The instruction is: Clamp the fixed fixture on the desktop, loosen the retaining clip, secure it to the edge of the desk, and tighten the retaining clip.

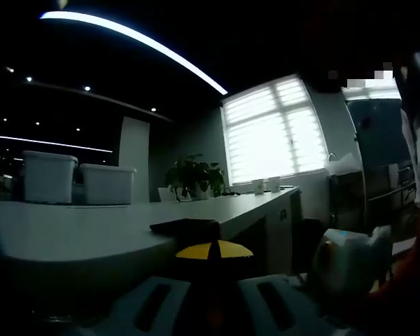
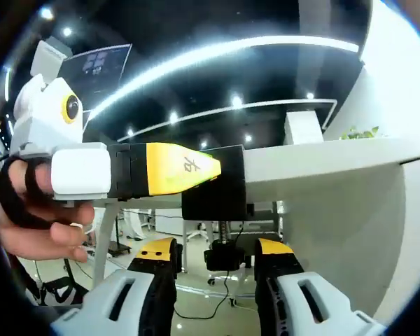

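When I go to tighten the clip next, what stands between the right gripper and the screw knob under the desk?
Nothing visible does. The right gripper is open, its jaws rising either side of the screw knob below the fixture on the desk edge. The left gripper grips the fixture higher up.

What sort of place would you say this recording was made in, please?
Most likely an open-plan office. A long white desk runs toward a window with blinds, a potted plant stands on it, and linear ceiling lights curve overhead. A black clamp fixture sits on the desk edge.
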### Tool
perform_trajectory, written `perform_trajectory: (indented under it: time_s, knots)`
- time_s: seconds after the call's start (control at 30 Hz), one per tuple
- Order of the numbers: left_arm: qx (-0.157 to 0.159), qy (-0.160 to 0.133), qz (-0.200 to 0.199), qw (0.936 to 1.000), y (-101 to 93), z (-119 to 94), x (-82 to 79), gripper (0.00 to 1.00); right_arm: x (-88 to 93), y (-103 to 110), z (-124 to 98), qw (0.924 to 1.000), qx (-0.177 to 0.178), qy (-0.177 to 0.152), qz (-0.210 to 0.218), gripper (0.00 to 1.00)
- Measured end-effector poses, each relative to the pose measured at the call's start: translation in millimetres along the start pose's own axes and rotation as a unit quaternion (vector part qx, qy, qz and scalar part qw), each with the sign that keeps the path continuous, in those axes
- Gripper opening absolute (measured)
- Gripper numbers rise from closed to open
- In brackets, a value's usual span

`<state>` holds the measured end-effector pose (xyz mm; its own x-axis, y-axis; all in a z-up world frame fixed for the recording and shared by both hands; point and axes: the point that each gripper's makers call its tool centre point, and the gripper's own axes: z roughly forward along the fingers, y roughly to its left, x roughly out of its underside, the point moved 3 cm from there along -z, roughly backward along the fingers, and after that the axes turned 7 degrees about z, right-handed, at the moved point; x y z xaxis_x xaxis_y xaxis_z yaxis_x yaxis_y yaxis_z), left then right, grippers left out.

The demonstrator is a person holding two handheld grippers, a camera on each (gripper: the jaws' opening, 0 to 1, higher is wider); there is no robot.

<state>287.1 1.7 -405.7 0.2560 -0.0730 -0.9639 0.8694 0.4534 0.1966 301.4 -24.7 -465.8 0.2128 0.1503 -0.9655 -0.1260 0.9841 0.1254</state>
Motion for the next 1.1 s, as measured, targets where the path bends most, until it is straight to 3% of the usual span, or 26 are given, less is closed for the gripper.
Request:
perform_trajectory:
  time_s: [0.17, 0.3, 0.4, 0.57, 0.7, 0.9, 1.1]
  knots:
    - [-0.002, 0.002, 0.002, 1.0, 0.2, 0, 0.1, 0.01, 4.2, -4, 3, 0.9996, 0.026, 0.01, 0.003, 0.43]
    - [-0.004, 0.001, 0.0, 1.0, 1.0, -1, 0.6, 0.01, 6.3, -16, 6, 0.9987, 0.043, 0.01, 0.026, 0.27]
    - [-0.004, 0.001, 0.0, 1.0, 1.3, -2, 0.8, 0.01, 7.8, -16, 6, 0.9987, 0.034, 0.013, 0.035, 0.25]
    - [-0.004, 0.001, -0.001, 1.0, 1.3, -2, 1.1, 0.01, 8.6, -16, 7, 0.9991, 0.011, 0.01, 0.039, 0.23]
    - [-0.003, 0.002, 0.002, 1.0, 1.3, -1, 1.2, 0.01, 9.2, -16, 8, 0.9986, -0.028, 0.006, 0.044, 0.23]
    - [-0.002, 0.002, 0.003, 1.0, 1.4, -1, 1.2, 0.01, 10.7, -20, 12, 0.9936, -0.097, 0.008, 0.058, 0.23]
    - [0.001, 0.004, 0.004, 1.0, 1.8, -1, 0.9, 0.01, 11.6, -22, 13, 0.988, -0.134, 0.012, 0.076, 0.23]
